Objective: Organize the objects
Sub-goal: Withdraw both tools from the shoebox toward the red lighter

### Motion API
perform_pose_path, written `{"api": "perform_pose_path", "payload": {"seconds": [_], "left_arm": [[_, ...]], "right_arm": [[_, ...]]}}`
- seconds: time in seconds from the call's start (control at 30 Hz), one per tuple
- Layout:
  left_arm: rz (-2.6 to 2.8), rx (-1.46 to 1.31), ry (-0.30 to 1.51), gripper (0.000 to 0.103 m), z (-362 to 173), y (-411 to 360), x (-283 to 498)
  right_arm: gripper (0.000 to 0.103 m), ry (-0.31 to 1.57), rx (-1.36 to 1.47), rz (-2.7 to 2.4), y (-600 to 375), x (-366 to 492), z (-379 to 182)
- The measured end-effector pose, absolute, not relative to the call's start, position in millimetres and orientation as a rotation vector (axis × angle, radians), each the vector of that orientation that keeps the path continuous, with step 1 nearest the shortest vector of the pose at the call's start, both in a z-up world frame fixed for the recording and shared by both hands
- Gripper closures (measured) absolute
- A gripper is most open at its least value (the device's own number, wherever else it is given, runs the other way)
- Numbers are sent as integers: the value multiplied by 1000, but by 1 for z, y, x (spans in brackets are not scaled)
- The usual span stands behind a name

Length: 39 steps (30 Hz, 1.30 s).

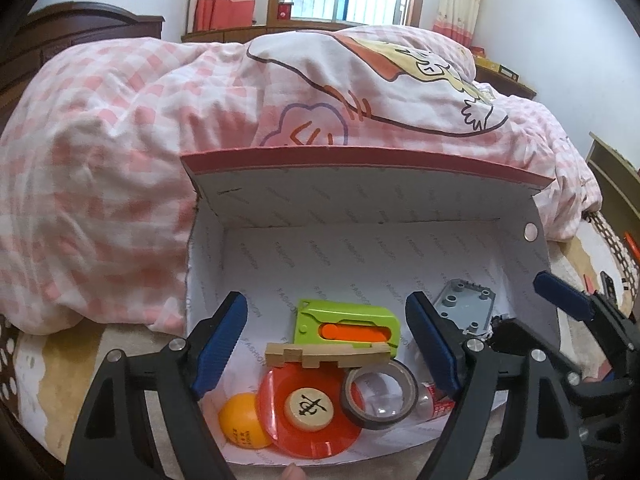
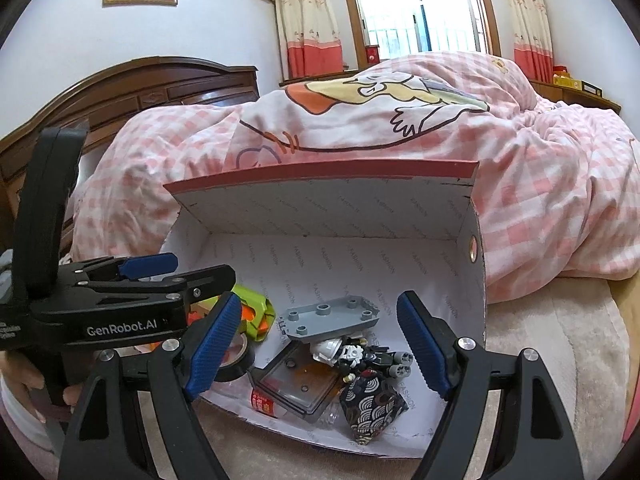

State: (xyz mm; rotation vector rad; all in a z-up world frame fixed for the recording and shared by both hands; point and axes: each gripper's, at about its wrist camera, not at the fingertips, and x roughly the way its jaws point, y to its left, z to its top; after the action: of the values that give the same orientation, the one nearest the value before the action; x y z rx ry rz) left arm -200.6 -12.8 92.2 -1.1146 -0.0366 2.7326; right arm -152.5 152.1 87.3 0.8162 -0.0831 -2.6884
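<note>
We take the box (image 1: 360, 208) as the task's own thing: an open white cardboard box with a red-edged lid standing up at the back, set on the bed against a pink checked quilt (image 1: 120, 140). Most of the objects already lie inside it. On the left side are a green and orange toy (image 1: 348, 320), a wooden block (image 1: 328, 354), an orange ball (image 1: 242, 420), a red disc (image 1: 304, 420) with a round wooden piece (image 1: 310, 402) on it, and a tape roll (image 1: 380, 394). On the right are a grey studded plate (image 2: 332, 316), a clear tray (image 2: 300, 384), a small figure (image 2: 360, 354) and a dark patterned pouch (image 2: 372, 404).

These all look light. The ball would roll and slip from a pinch, the tape is best taken across its rim, and the figure looks easily knocked apart (we would grip its body, not a limb). The box walls are thin card and would bend if squeezed.

The left claw (image 1: 326, 344) stands wide apart above the left heap, holding nothing. The right claw (image 2: 316, 344) is likewise apart and empty over the right side.

A red-labelled thing (image 2: 262, 402) under the tray is mostly hidden, and the box's near wall is cut off by the claws.
</note>
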Motion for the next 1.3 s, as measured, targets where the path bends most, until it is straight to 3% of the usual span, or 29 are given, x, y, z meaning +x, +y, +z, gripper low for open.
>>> {"api": "perform_pose_path", "payload": {"seconds": [1.0,1.3], "left_arm": [[2658,-1145,-48,21,86,-4,-159],[2596,-1119,-50,21,91,7,-120]], "right_arm": [[21,-132,827,-2688,177,-113,85],[21,-30,875,-2690,191,-76,77]]}}
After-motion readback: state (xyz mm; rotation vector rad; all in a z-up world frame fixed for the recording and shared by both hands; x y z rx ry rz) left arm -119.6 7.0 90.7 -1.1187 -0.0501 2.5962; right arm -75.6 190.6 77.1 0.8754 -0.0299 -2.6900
